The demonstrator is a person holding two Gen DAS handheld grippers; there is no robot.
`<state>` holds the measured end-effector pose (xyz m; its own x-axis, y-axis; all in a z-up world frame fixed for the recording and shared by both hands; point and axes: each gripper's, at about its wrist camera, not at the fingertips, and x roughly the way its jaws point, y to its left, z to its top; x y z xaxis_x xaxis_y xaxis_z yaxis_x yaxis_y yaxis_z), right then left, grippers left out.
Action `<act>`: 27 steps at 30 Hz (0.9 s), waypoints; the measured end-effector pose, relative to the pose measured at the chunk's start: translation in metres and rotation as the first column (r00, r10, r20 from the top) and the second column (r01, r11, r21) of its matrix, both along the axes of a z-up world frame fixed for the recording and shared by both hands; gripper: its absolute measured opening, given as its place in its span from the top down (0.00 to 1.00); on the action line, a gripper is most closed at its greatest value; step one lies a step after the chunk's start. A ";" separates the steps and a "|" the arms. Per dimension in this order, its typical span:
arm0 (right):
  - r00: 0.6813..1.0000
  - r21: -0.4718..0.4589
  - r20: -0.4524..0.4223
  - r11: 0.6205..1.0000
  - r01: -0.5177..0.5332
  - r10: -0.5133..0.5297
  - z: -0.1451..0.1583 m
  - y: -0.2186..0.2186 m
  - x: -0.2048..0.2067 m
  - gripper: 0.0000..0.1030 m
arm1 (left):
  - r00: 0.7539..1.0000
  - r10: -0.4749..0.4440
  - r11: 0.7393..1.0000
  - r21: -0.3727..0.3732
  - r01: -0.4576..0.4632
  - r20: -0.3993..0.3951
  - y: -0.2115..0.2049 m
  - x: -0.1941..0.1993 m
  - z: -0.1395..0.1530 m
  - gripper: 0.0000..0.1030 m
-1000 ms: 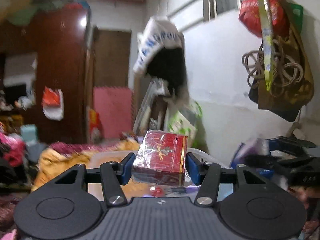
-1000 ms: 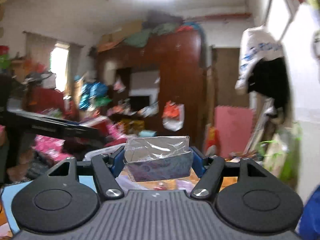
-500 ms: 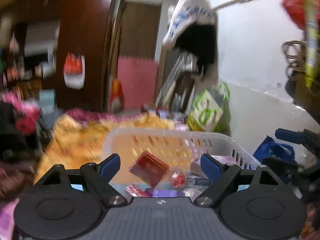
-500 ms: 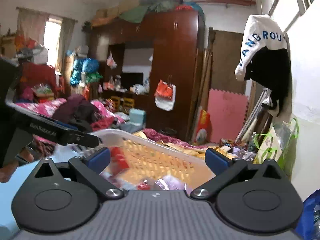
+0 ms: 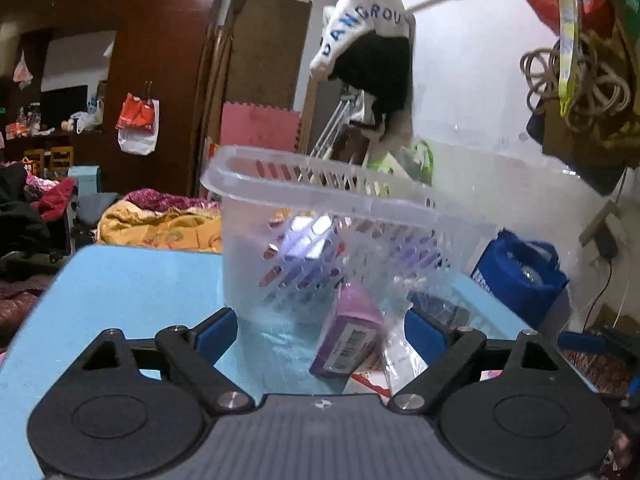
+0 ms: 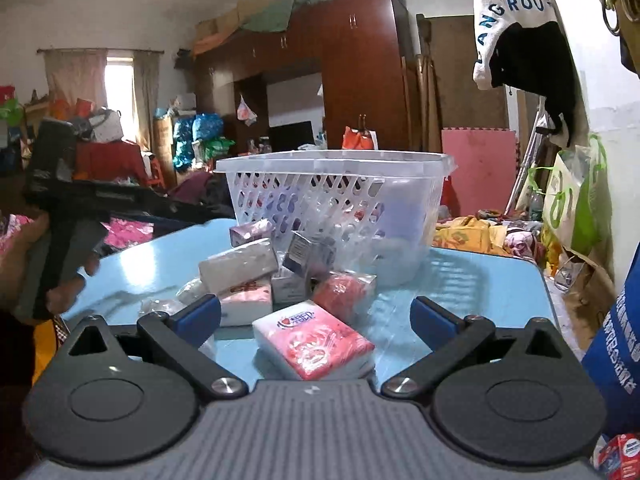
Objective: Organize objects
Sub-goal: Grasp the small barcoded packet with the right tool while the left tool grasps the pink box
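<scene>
On the desk (image 6: 480, 280) the basket (image 6: 332, 200) stands at twelve o'clock. Before it lies a heap of packets, the tissue pack (image 6: 314, 344) nearest. In the left wrist view a barcoded box (image 5: 348, 336) leans before the basket.

A clear slotted plastic basket (image 6: 332, 208) is standing upright on the blue table (image 6: 480, 292), partly filled with small packs, while wrapped tissue packs are lying heaped just before it, a pink-and-white one (image 6: 314, 344) nearest and a purple box (image 5: 348, 332) sitting tilted.
</scene>
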<state>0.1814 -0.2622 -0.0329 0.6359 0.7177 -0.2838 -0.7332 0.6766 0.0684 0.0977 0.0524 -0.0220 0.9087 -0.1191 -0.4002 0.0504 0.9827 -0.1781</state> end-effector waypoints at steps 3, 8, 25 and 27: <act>1.000 0.010 0.005 1.000 -0.005 0.005 0.008 0.005 0.009 0.00 | 1.000 -0.006 1.000 0.005 0.006 -0.017 -0.005 0.007 -0.005 0.11; 1.000 -0.009 -0.014 1.000 0.015 -0.015 -0.001 0.025 0.011 0.15 | 0.998 0.046 0.998 0.043 -0.045 -0.036 -0.010 0.017 -0.007 0.11; 0.993 0.000 -0.096 0.998 0.063 -0.063 -0.006 0.041 0.035 0.64 | 0.999 0.023 0.999 0.043 -0.021 -0.040 -0.021 0.026 -0.007 0.11; 0.994 0.021 -0.080 0.997 0.080 -0.078 -0.005 0.031 0.027 0.64 | 0.998 0.047 0.998 0.045 -0.045 -0.041 -0.023 0.029 -0.007 0.11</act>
